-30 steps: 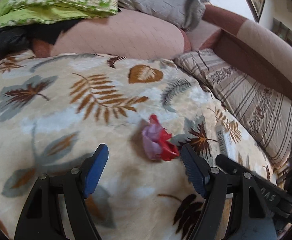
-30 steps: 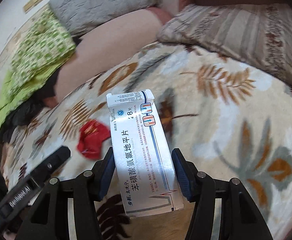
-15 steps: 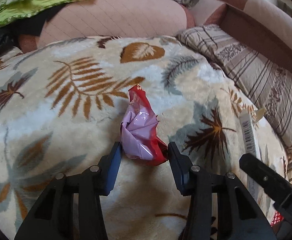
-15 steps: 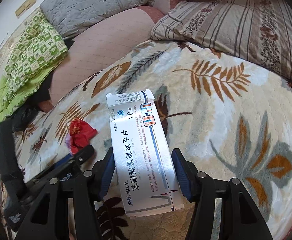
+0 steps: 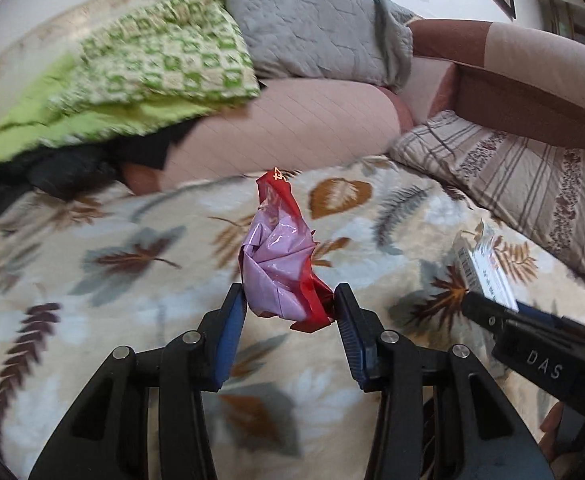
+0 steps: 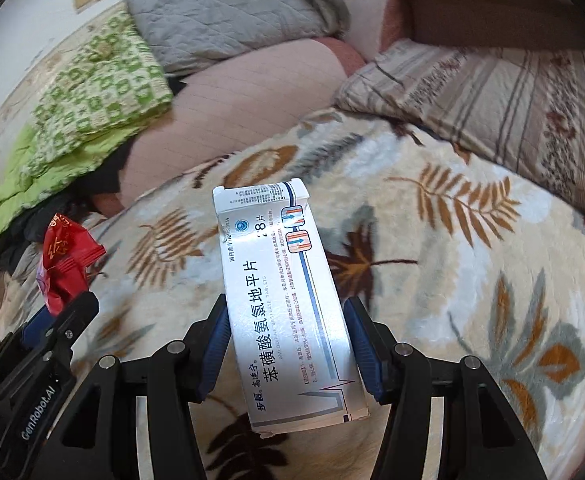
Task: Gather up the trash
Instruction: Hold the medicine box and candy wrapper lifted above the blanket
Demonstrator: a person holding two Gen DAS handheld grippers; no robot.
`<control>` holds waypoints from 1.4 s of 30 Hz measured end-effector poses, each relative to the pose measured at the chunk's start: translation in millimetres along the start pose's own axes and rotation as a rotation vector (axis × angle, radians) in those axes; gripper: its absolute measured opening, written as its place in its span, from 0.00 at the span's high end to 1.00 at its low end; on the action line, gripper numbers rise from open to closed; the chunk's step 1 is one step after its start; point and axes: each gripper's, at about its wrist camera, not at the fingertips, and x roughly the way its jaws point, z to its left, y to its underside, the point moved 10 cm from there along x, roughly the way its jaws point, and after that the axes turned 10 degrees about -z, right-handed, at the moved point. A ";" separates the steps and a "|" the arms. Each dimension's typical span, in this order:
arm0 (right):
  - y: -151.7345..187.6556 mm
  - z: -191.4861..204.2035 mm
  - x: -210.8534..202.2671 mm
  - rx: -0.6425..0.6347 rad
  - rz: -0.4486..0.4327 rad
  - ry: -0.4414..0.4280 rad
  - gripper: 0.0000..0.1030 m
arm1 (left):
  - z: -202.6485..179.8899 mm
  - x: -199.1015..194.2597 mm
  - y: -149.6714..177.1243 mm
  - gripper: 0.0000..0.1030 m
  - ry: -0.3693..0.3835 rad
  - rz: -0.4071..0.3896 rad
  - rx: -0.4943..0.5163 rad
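Plush leaf-patterned blanket [image 5: 92, 280] lies beneath both tools. A crumpled red-and-lilac foil wrapper [image 5: 282, 276] is pinched by the left gripper [image 5: 290, 308] at its lower edge only, so the slick film could be lost; a glossy white cardboard medicine box [image 6: 284, 300] is clamped flat in the right gripper [image 6: 288, 320], where crushing is likelier.

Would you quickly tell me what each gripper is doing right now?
Left gripper: closed on the crumpled wrapper.
Right gripper: closed on the medicine box.

One wrapper [image 5: 282, 270], one box [image 6: 288, 300], perhaps three pillows [image 6: 228, 12].
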 end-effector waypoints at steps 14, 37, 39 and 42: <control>13.3 12.9 -97.4 -0.132 -0.122 -0.006 0.41 | 12.1 -109.5 15.8 0.57 -0.049 -0.040 0.031; 72.4 7.3 -177.0 -0.195 -0.107 -0.033 0.41 | 8.9 -167.7 76.4 0.57 -0.103 -0.015 0.152; 72.2 5.4 -175.3 -0.187 -0.105 -0.027 0.41 | 9.0 -165.6 77.7 0.57 -0.103 -0.012 0.154; 73.6 5.3 -170.3 -0.171 -0.092 -0.034 0.41 | 8.9 -164.4 78.7 0.57 -0.101 -0.008 0.153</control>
